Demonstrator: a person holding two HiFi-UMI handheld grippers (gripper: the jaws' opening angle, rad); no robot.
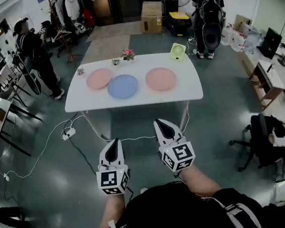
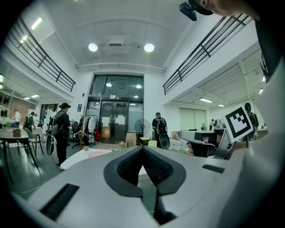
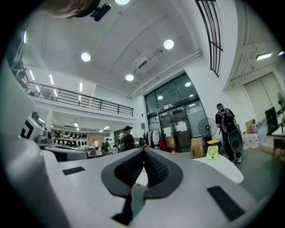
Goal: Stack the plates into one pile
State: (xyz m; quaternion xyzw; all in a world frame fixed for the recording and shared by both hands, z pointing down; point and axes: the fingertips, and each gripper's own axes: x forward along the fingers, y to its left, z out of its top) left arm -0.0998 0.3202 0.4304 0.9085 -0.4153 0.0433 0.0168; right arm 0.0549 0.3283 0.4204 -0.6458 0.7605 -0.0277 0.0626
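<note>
You hold both tools level in front of you, short of the white rounded-rectangular table [image 1: 146,98] and well apart from everything on it. Your left gripper [image 1: 116,141] is clenched: its own view shows the dark ribbed pads meeting at the tips with nothing between them. Your right gripper [image 1: 159,122] is likewise clenched and empty, pads pressed tip to tip, and it sits slightly further forward than the left. The plates are not stacked; all three lie flat on the tabletop in a shallow row. The left-hand round pink plate [image 1: 99,78] sits toward the table's far left. The round blue plate [image 1: 122,86] lies just beside it, nearer to you; their rims appear to touch or slightly overlap, though the head view is too small to say which. The right-hand round pink plate [image 1: 160,78] lies to the right of the blue one, with a narrow strip of bare table between them. Along the far edge stand a small pot of pink flowers [image 1: 128,53] and a small yellow-green desk fan [image 1: 177,51], both clear of the plates. Under the table a white cable runs across the grey floor to a white power strip [image 1: 67,134]. Beyond the table, a person in black with a cap [image 1: 34,51] stands at the left and a person with a black backpack [image 1: 207,8] at the right.
</note>
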